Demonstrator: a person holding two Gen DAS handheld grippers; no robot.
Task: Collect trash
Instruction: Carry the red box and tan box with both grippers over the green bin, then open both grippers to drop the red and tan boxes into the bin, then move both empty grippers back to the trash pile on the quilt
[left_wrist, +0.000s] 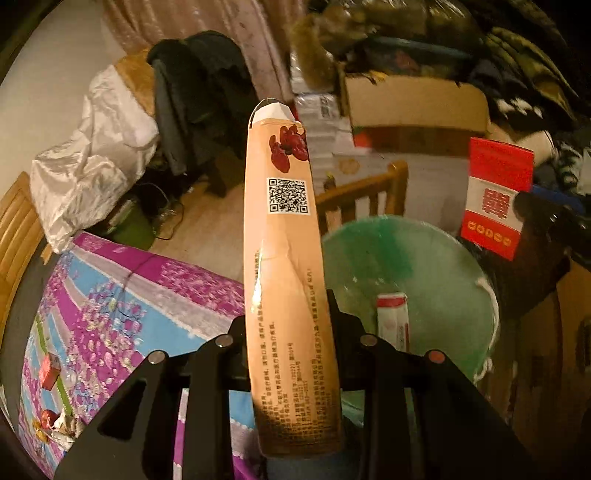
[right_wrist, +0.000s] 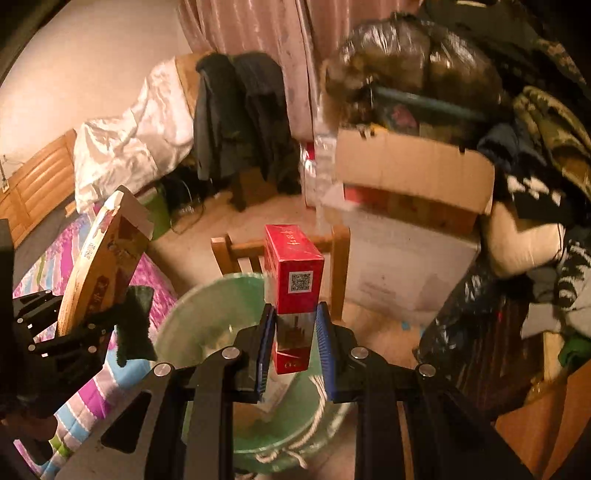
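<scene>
A dark jacket (right_wrist: 236, 110) hangs over a wooden chair at the far wall, beside a pink curtain (right_wrist: 258, 33). Right of them sits an open brown cardboard box (right_wrist: 413, 166). A purple-and-blue floral bedspread (left_wrist: 122, 295) lies near left.

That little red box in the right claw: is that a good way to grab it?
Yes, probably. The right gripper pinches the red box across its narrow faces near the lower end, coming from below along its length. Flat parallel sides suit the pads, and the free end points towards the green bin.
</scene>
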